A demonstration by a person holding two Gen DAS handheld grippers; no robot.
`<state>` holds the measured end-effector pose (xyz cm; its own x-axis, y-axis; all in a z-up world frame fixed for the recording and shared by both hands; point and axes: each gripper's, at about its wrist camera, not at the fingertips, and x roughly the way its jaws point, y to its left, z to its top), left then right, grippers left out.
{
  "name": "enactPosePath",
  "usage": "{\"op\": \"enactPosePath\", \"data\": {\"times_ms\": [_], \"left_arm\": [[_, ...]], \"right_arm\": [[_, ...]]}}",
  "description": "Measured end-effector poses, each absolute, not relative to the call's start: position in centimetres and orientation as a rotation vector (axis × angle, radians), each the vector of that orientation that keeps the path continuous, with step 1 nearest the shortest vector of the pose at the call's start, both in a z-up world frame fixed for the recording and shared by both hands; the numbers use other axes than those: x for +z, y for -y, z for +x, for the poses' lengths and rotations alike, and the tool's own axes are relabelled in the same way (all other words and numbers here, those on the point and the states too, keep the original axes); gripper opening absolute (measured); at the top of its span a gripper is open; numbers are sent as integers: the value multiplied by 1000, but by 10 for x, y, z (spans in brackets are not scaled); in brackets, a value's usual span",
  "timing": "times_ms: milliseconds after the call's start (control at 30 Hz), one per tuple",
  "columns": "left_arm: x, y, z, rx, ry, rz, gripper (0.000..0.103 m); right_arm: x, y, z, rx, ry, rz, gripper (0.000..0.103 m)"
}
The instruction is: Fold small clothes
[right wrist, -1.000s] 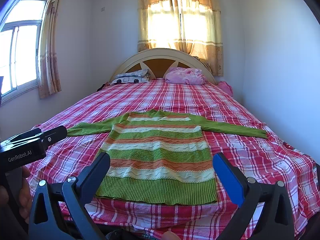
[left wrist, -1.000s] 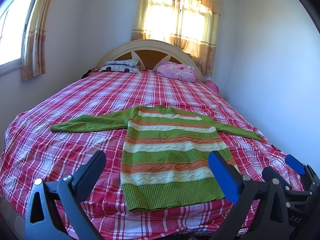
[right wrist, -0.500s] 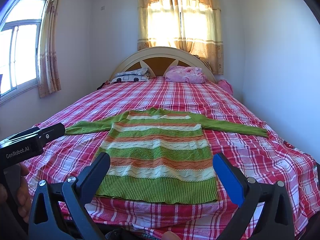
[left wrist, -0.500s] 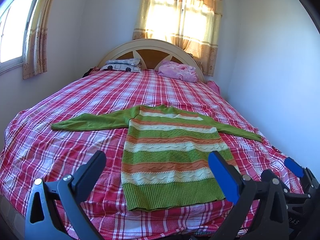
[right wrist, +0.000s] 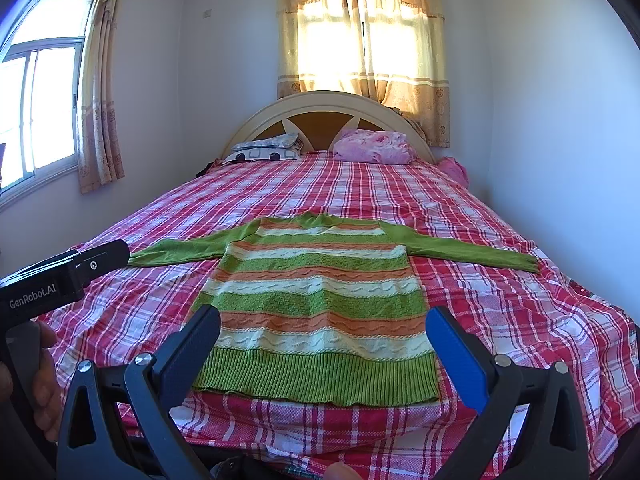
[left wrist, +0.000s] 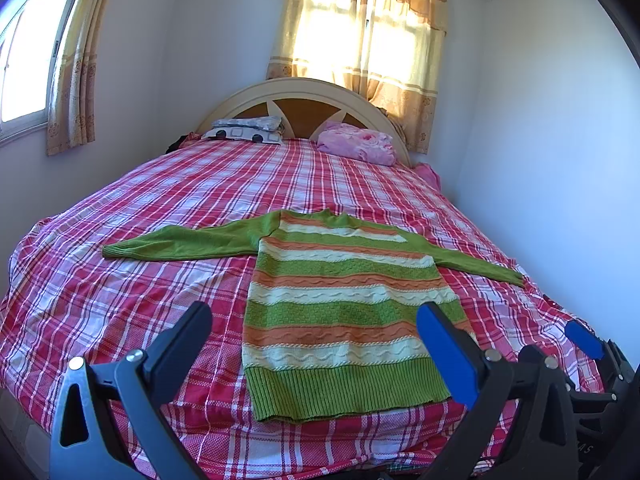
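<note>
A green, orange and cream striped sweater (left wrist: 340, 304) lies flat on the bed, both green sleeves spread out sideways, hem toward me; it also shows in the right wrist view (right wrist: 320, 304). My left gripper (left wrist: 316, 340) is open and empty, held above the foot of the bed near the hem's left side. My right gripper (right wrist: 324, 344) is open and empty, held just before the hem. The right gripper's fingertips (left wrist: 580, 338) show at the lower right of the left wrist view. The left gripper's body (right wrist: 60, 280) shows at the left of the right wrist view.
The bed (left wrist: 160, 280) has a red and white plaid sheet and a cream headboard (left wrist: 304, 92). A patterned pillow (left wrist: 244, 130) and a pink bundle (left wrist: 356, 146) lie at its head. A white wall (left wrist: 540, 160) runs close along the right side. Curtained windows are behind and left.
Both grippers have drifted slightly; the sweater sits a touch lower and closer in the views. Both stay open and the sweater has not moved.
</note>
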<state>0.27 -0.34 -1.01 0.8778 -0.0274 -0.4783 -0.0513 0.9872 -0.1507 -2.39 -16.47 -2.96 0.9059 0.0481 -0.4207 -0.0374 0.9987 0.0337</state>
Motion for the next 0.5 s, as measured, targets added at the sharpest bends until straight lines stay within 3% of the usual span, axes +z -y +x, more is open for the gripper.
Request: {"op": "enactPosePath", "data": {"times_ms": [500], "left_arm": [[-11, 3, 2, 17, -498, -172, 103]], "right_arm": [[-30, 163, -24, 45, -440, 26, 102]]}}
